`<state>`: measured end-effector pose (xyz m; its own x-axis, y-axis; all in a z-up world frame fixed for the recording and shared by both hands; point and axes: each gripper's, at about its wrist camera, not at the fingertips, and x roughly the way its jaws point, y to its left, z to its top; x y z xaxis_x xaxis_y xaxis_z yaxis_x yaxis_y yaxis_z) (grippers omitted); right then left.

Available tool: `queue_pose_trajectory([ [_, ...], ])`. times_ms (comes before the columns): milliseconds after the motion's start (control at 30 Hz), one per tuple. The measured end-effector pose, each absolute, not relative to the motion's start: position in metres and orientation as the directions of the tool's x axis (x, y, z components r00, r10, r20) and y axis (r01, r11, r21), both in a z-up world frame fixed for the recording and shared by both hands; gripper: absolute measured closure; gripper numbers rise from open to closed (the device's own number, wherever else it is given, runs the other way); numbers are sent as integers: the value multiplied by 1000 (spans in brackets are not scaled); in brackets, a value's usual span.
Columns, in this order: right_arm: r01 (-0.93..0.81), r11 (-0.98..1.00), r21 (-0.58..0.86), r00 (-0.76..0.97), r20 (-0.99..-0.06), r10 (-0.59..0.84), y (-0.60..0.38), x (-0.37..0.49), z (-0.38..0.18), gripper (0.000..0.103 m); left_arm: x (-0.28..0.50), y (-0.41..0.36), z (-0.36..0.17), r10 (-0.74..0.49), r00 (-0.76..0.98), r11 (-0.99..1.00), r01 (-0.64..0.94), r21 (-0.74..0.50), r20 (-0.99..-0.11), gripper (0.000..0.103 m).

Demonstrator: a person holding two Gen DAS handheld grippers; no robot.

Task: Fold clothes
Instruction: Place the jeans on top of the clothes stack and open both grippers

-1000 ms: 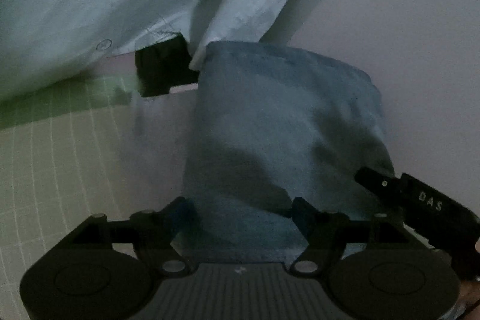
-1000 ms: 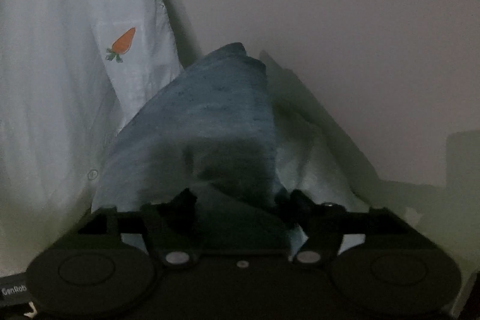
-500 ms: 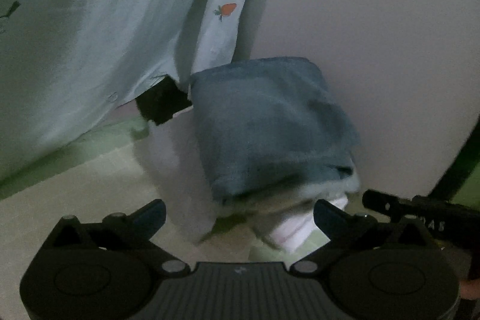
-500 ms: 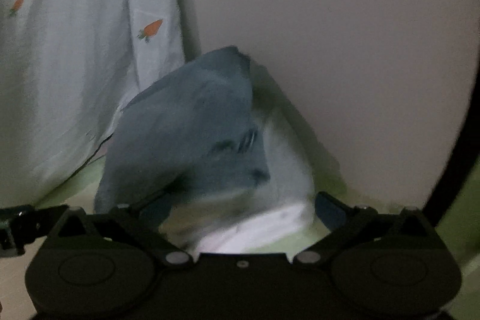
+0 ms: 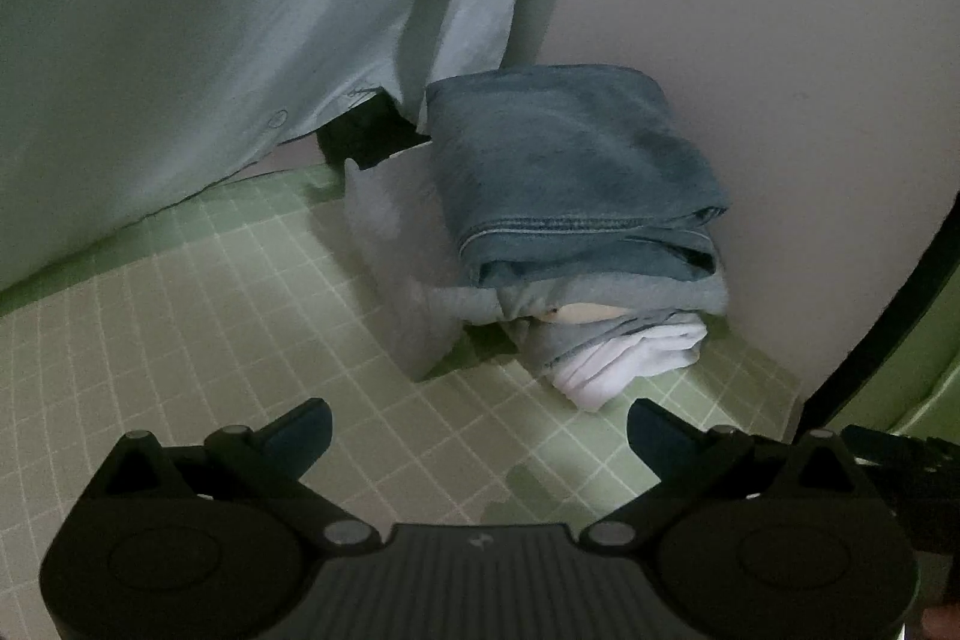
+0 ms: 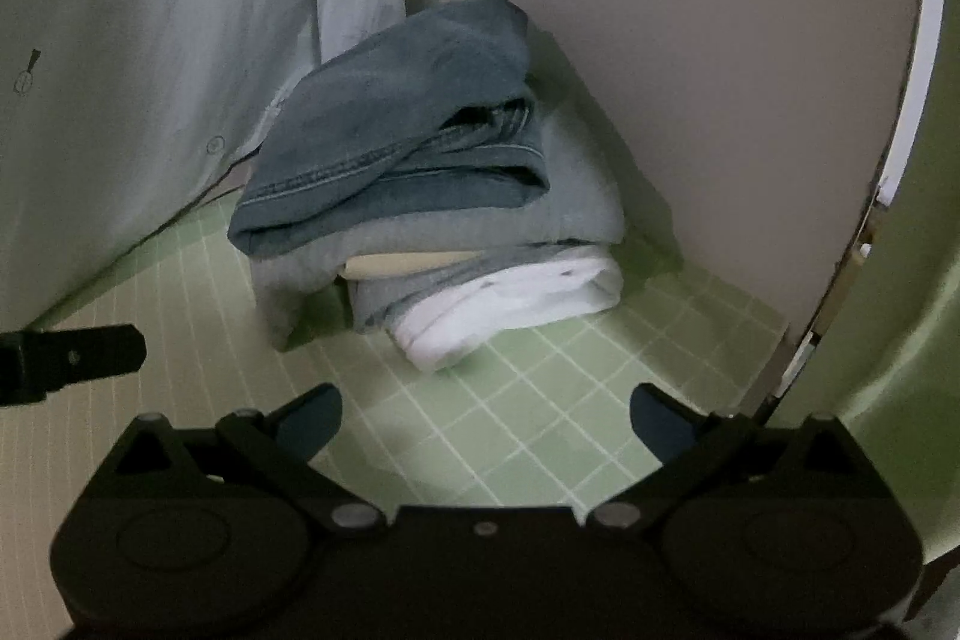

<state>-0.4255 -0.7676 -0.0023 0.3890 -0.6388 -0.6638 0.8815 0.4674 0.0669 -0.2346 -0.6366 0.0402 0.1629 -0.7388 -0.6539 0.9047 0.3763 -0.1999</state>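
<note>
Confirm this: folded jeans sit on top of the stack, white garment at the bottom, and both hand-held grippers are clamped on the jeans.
Not clamped. The right wrist view shows the jeans on top and the white garment at the bottom, but both the right hand-held gripper and the left hand-held gripper are open and clear of the stack.

domestic interior, likely a bedroom or closet corner: a green grid-patterned mat [image 5: 252,316] meets a plain wall [image 6: 690,40]; a pale carrot-print fabric [image 6: 180,10] hangs at left; a stack of folded clothes [image 6: 432,184] sits in the corner.
</note>
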Motion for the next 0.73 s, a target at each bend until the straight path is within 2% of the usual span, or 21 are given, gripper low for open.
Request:
queue_pose_trajectory([
  [733,886,457,77,389,-659,-644,-763,-430,1,0,-243,-634,43,-750,147,327,930,-167,-645,0],
])
